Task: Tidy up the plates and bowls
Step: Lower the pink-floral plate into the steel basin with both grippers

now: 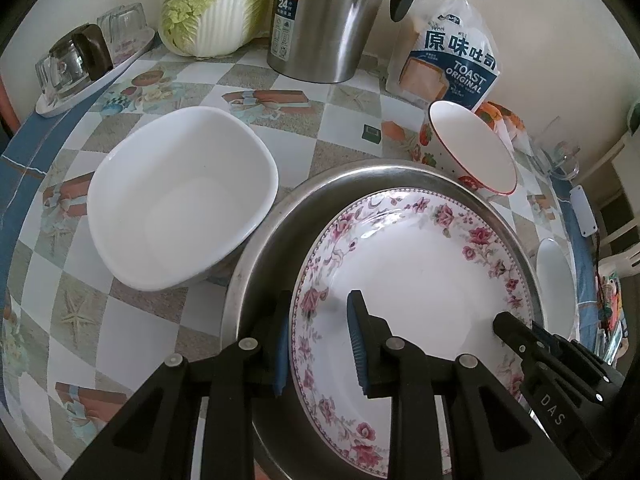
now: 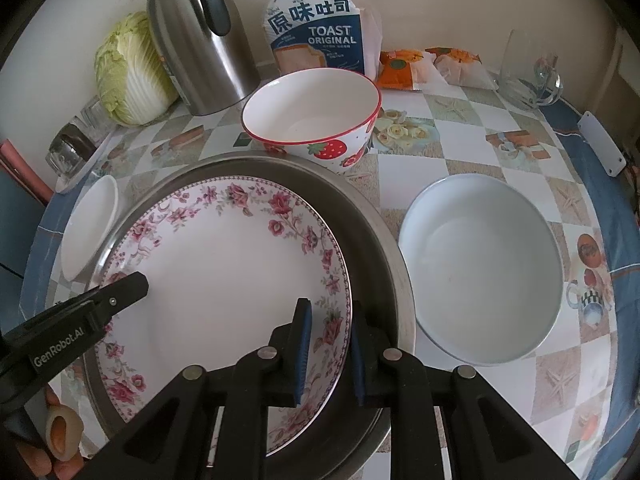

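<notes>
Surface: table (image 2: 472, 168) under a checkered cloth with printed pictures, set against a cream wall.
Back row: cabbage (image 1: 208, 8), steel kettle (image 1: 324, 20), toast bag (image 1: 452, 60), glasses on a small tray (image 1: 92, 68) at the left edge.
Steel pan (image 2: 372, 224): round, centre of table, holding the floral plate.
Floral plate (image 1: 420, 272): white with pink rose border, lying tilted inside the pan, 1 side raised against the pan wall.
Left gripper (image 1: 320, 344): fingers straddle the plate's left rim, 1 pad outside and 1 inside; narrow gap, clamped on the rim.
Right gripper (image 2: 330, 352): fingers straddle the opposite rim, 1 pad on each face; gripping the plate.
White dish (image 1: 180, 200): squarish, deep, empty, just left of the pan.
Strawberry bowl (image 2: 316, 120): red-rimmed, behind the pan, touching its edge, empty.
Pale bowl (image 2: 480, 268): round, empty, just right of the pan.
</notes>
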`<control>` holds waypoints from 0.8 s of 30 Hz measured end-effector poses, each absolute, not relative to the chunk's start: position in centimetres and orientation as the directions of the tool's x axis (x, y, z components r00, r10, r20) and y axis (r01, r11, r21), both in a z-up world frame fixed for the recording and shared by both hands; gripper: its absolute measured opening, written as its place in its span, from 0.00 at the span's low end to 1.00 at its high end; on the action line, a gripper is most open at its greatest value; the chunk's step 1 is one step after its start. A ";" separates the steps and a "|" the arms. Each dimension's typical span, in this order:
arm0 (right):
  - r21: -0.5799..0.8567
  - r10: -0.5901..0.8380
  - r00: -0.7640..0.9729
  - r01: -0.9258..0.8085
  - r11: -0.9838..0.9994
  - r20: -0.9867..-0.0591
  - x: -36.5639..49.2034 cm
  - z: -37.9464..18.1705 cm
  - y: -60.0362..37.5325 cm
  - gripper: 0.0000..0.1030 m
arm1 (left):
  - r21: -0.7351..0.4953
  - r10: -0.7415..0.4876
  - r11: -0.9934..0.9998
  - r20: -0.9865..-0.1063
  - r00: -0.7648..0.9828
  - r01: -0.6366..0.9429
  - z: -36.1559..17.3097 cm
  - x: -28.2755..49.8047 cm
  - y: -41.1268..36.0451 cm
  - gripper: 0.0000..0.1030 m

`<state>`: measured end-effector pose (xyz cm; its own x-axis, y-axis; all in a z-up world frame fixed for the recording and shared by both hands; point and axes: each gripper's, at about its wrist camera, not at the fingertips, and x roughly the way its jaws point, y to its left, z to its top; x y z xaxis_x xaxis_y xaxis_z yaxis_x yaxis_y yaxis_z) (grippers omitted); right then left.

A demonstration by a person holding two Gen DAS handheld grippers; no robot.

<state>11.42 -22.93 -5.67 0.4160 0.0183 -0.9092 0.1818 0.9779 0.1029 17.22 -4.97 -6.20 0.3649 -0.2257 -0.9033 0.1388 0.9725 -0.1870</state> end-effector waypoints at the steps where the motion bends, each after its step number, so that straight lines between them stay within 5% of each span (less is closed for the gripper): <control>1: 0.098 0.015 0.416 0.180 0.979 -0.909 11.4 -5.7 -22.9 0.20 | -0.183 -0.223 0.973 -0.904 0.365 0.140 -6.2 17.2 -5.0 0.27; 24: 0.020 -0.049 0.412 0.162 0.987 -0.910 11.5 -5.3 -22.2 0.22 | -0.132 -0.182 0.978 -0.915 0.360 0.160 -5.8 17.1 -5.2 0.27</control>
